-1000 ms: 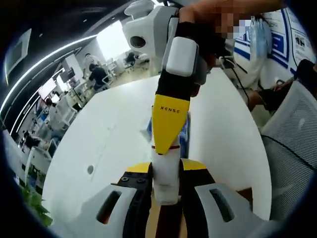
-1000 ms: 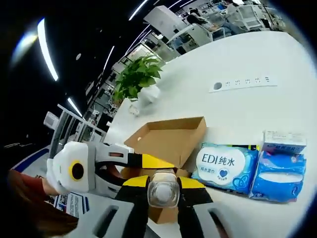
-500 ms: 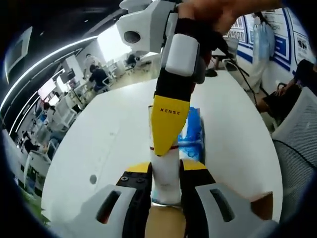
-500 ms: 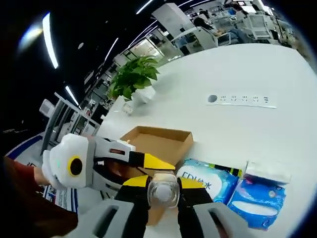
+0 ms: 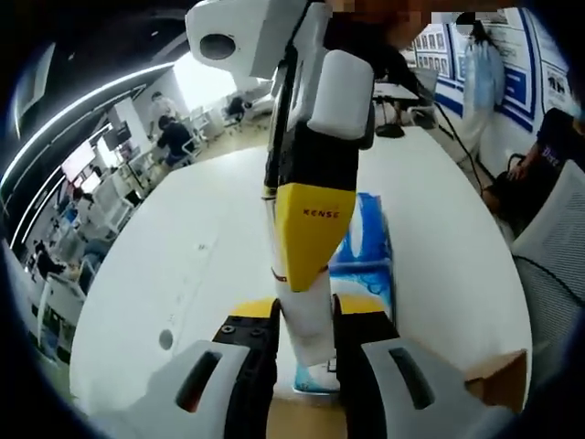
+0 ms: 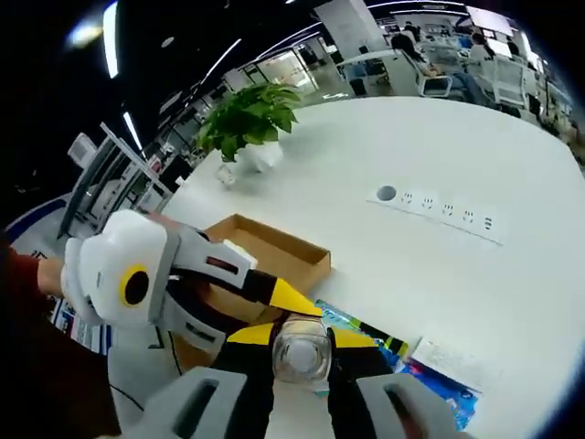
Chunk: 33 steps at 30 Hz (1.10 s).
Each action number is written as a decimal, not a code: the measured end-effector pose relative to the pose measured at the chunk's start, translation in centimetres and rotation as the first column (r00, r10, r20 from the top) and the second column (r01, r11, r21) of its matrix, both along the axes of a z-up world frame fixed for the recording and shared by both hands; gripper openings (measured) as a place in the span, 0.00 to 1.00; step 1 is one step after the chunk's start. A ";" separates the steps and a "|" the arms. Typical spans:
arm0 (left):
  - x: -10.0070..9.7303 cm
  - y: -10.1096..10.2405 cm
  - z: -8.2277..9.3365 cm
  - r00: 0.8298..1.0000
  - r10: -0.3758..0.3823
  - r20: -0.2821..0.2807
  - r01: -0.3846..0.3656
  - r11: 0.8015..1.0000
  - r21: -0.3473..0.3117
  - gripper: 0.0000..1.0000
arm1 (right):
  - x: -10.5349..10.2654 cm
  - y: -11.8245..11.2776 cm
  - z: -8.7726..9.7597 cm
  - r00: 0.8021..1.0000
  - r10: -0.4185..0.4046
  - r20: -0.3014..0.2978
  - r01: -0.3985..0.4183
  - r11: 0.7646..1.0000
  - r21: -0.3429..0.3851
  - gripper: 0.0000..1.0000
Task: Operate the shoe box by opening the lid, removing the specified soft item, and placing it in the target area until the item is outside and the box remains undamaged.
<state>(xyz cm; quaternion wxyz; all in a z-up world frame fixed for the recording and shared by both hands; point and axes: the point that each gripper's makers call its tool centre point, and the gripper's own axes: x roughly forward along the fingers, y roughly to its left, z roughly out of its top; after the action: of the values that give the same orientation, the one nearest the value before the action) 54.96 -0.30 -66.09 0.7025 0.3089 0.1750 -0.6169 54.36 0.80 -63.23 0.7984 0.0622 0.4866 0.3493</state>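
My left gripper (image 5: 306,340) looks along its two jaws, which stand close on either side of a white strip. That strip appears to be the lower end of the yellow finger of my right gripper (image 6: 302,337), which reaches down from above in the left gripper view. I cannot tell whether my left jaws really pinch it or only flank it. In the right gripper view, my right jaws also stand narrow, with a clear rounded piece between them. I cannot tell whether that piece is gripped or part of the tool. Both tools hang together just above the white table (image 6: 439,137), probably because I am working at one spot by the shoe box (image 6: 279,259). The box is brown cardboard and lies open, top uncovered, with something pale inside that is too small to name. The soft item, I judge, is the blue wet-wipes pack (image 5: 366,247). It already lies flat on the table just beside the box, with a second blue pack (image 6: 448,377) next to it. A potted plant (image 6: 251,123) and a socket strip (image 6: 439,208) sit well apart, out of my way.
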 end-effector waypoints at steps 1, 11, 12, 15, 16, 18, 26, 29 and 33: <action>0.1 -0.1 -0.1 1.000 0.002 -0.004 -0.002 1.000 -0.002 0.22 | 0.1 -0.1 -0.1 1.000 0.005 0.002 -0.005 1.000 -0.008 0.17; 1.0 -1.4 -1.4 1.000 -0.021 0.002 0.021 0.999 0.026 0.23 | 1.5 -0.7 -1.5 0.980 0.188 0.056 -0.177 0.970 -0.167 0.17; 1.2 -1.5 -1.5 1.000 -0.019 -0.001 0.019 0.999 0.026 0.23 | 1.6 -0.8 -1.6 0.977 0.203 0.059 -0.190 0.965 -0.180 0.17; 1.7 -1.8 -1.8 1.000 -0.011 -0.013 0.012 1.000 0.021 0.23 | 2.1 -1.1 -2.0 0.966 0.249 0.076 -0.228 0.951 -0.211 0.17; 1.9 -1.9 -2.0 1.000 -0.010 -0.012 0.010 1.000 0.020 0.23 | 2.3 -1.4 -2.3 0.957 0.279 0.082 -0.254 0.938 -0.235 0.17; 2.1 -2.1 -2.2 1.000 -0.004 -0.024 0.005 1.000 0.013 0.23 | 2.6 -1.6 -2.5 0.940 0.329 0.092 -0.295 0.918 -0.266 0.17; 2.2 -2.6 -3.7 0.999 -0.002 -0.035 0.003 1.000 0.027 0.23 | 2.5 -2.4 -4.5 0.843 0.533 0.075 -0.460 0.784 -0.416 0.17; 2.3 -2.7 -4.3 0.999 0.007 -0.039 -0.005 1.000 0.030 0.22 | 2.6 -2.7 -5.2 0.831 0.553 0.060 -0.475 0.762 -0.440 0.17; 2.9 -2.9 -4.9 0.999 0.019 -0.049 -0.018 0.999 0.033 0.22 | 3.0 -2.9 -5.7 0.817 0.573 0.064 -0.489 0.748 -0.450 0.17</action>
<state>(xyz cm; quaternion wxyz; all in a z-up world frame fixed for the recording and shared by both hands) 57.90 -3.23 -71.02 0.6985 0.3032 0.2050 -0.6149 57.41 -2.07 -68.98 0.7039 -0.2845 0.4646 0.4558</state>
